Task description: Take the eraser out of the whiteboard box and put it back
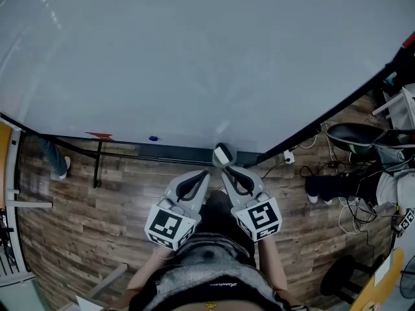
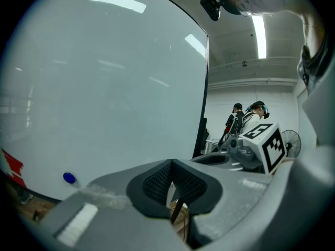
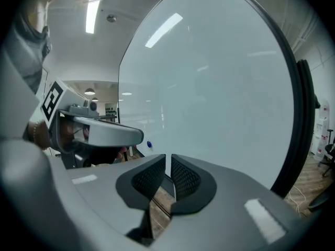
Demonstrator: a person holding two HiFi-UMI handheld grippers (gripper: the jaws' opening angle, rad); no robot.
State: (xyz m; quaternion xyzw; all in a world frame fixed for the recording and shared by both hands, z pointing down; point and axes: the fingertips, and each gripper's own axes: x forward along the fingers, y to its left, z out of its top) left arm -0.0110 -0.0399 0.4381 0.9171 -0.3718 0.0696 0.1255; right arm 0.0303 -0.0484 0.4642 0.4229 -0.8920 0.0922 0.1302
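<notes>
**Eraser pinched in the right tool at the foot of the board**

The right tool [image 1: 224, 166] has its jaws drawn in to a narrow slit on the eraser [image 1: 222, 153], a small white-and-dark block at its tips. The eraser sits over the dark tray [image 1: 162, 151] under the board [image 1: 194, 57]; whether it clears the tray I cannot tell. The left tool [image 1: 206, 173] is just beside it, jaws together and empty. The eraser probably handles as light and stiff, a smooth shell with a soft felt face. It is not fragile but could slip, so it is best taken across its narrow sides near mid-length. Its long axis seems to run away from the tool toward the board, though it shows small here.
</notes>
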